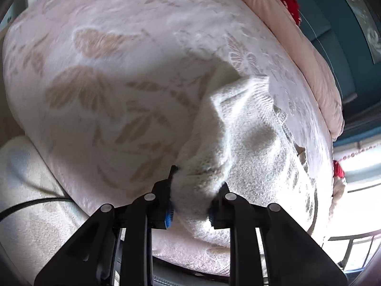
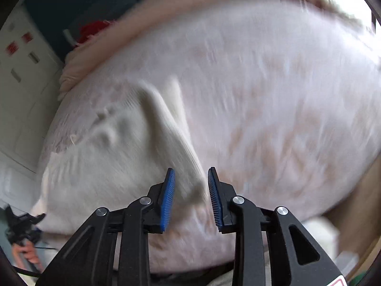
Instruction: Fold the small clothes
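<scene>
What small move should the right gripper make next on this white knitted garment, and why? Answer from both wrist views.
Probably ease the right gripper down and close on the white knitted garment. Its blue pads stand apart over a fold without pinching it, while the left gripper already clamps a bunched edge, so the cloth on the floral bedspread is held at one end only.

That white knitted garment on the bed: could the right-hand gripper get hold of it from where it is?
Probably yes. The right gripper hangs open just above a raised fold of the white knitted garment, with nothing between them. The left gripper already pinches another part.
</scene>
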Available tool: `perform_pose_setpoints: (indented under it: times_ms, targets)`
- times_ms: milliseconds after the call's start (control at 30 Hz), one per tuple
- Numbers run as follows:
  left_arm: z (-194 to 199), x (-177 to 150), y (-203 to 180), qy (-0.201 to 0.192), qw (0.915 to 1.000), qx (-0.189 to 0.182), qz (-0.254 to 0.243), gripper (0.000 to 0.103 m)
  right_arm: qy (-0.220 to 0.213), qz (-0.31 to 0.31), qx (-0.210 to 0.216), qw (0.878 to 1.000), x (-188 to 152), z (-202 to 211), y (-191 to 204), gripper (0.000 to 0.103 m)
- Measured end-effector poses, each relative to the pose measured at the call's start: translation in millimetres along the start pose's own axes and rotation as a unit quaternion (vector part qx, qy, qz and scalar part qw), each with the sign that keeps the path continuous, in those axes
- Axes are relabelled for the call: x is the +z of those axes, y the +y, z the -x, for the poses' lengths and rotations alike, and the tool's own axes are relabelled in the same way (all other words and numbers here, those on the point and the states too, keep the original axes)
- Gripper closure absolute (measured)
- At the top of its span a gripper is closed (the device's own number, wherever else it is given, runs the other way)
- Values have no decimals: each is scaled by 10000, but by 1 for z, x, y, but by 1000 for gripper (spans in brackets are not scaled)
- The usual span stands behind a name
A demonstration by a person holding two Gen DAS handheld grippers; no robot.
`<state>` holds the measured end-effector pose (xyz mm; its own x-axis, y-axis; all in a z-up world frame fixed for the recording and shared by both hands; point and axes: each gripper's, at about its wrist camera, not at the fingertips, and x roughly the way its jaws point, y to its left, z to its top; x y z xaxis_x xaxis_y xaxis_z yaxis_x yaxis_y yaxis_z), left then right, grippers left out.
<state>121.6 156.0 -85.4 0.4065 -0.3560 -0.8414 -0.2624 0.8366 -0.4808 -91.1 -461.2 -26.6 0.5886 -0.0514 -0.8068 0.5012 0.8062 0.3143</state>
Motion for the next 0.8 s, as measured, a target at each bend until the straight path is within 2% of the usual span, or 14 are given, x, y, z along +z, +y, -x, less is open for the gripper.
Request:
perform_pose_setpoints:
  times_ms: [67, 100, 133, 167, 267, 367, 400, 433, 467, 567, 633, 733, 767, 800]
  targets:
    - [-1, -1, -2, -37, 10000, 19, 10, 83, -196, 488, 409, 9978, 10, 13, 43, 75]
    - [0, -2, -5, -97, 9999, -11, 41, 83, -151, 721, 597, 9955, 15, 9, 59, 83]
    - [3, -3, -7, -164, 9998, -74, 50, 83, -47, 1059, 816, 9910, 14, 4, 85, 96]
    - [5, -4, -11, -216, 9997, -108, 35, 83, 103, 1405, 1055, 9844, 11, -6, 115, 99]
    - [18, 0, -23, -375, 9989, -242, -110, 83, 493, 2021, 1412, 9679, -5, -48, 180, 102]
    - [25, 4, -30, -433, 9984, -342, -145, 83, 1073, 2267, 1363, 9584, -20, -102, 214, 102]
    - [25, 6, -32, -430, 9983, -353, -153, 83, 1472, 2290, 1207, 9546, -35, -135, 220, 103]
    - [26, 6, -34, -428, 9982, -382, -156, 83, 1494, 2233, 1223, 9554, -43, -148, 218, 103]
    - [26, 5, -34, -429, 9981, -417, -169, 83, 1267, 2182, 1323, 9585, -45, -152, 216, 103]
    - [40, 0, -55, -583, 9954, -572, -509, 83, 1467, 1933, 1456, 9591, -39, -151, 211, 103]
    - [53, -5, -88, -720, 9898, -719, -996, 83, 1554, 1835, 1583, 9577, -34, -151, 205, 103]
    - [73, -29, -153, -766, 9731, -1121, -1860, 83, 1464, 1483, 1815, 9611, -25, -136, 189, 102]
    - [76, -37, -168, -733, 9681, -1238, -2051, 83, 1304, 1327, 1909, 9638, -22, -122, 179, 100]
    - [80, -52, -193, -658, 9580, -1403, -2414, 83, 1176, 1216, 1960, 9659, -24, -110, 171, 98]
